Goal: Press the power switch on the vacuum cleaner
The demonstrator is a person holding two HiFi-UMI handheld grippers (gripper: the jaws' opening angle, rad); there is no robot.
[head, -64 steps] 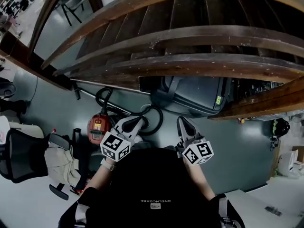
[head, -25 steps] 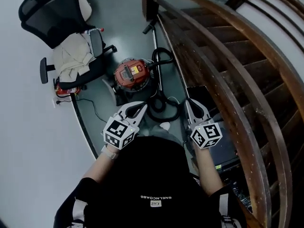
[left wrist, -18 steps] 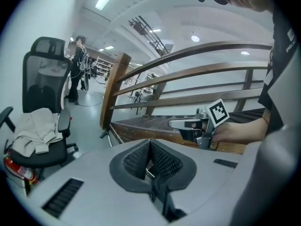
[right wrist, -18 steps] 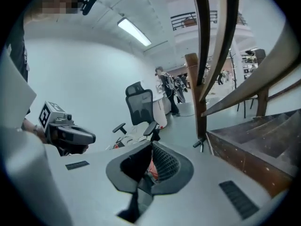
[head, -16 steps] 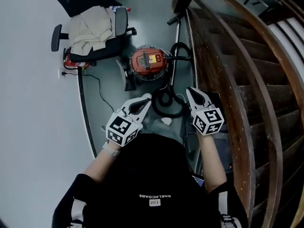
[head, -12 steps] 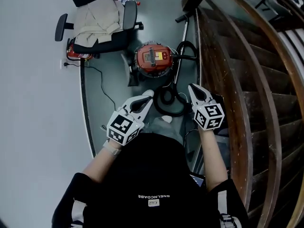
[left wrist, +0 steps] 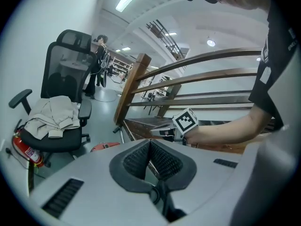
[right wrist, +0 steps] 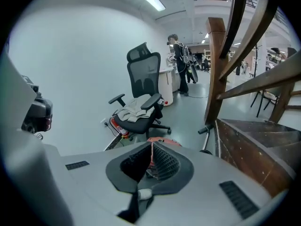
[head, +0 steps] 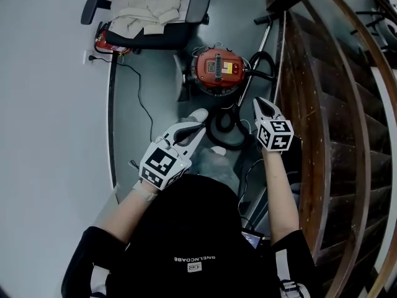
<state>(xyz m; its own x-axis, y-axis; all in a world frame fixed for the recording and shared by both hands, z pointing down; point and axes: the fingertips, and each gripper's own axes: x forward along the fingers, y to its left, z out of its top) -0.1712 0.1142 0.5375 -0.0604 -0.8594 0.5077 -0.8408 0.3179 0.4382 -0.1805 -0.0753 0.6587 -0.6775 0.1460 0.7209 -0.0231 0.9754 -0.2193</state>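
Note:
The red canister vacuum cleaner (head: 218,70) stands on the grey floor, with its black hose (head: 228,128) looped in front of it and its wand (head: 265,33) along the foot of the stairs. My left gripper (head: 197,131) is held in the air short of it, jaws shut and holding nothing. My right gripper (head: 259,102) hovers over the hose loop, also shut and empty. In the left gripper view the vacuum cleaner (left wrist: 104,146) shows just past the left gripper (left wrist: 149,142). In the right gripper view the vacuum cleaner (right wrist: 161,141) peeks from behind the right gripper (right wrist: 151,145).
A black office chair (head: 158,17) draped with beige cloth stands behind the vacuum, a red fire extinguisher (head: 107,42) beside it. A wooden staircase with railings (head: 335,104) runs along the right. A cable (head: 139,104) trails over the floor. My white shoes (head: 198,114) show below.
The view has swung from the stairs to the floor. The vacuum cleaner now lies straight ahead and closer. Both grippers stay held out in front, jaws together.

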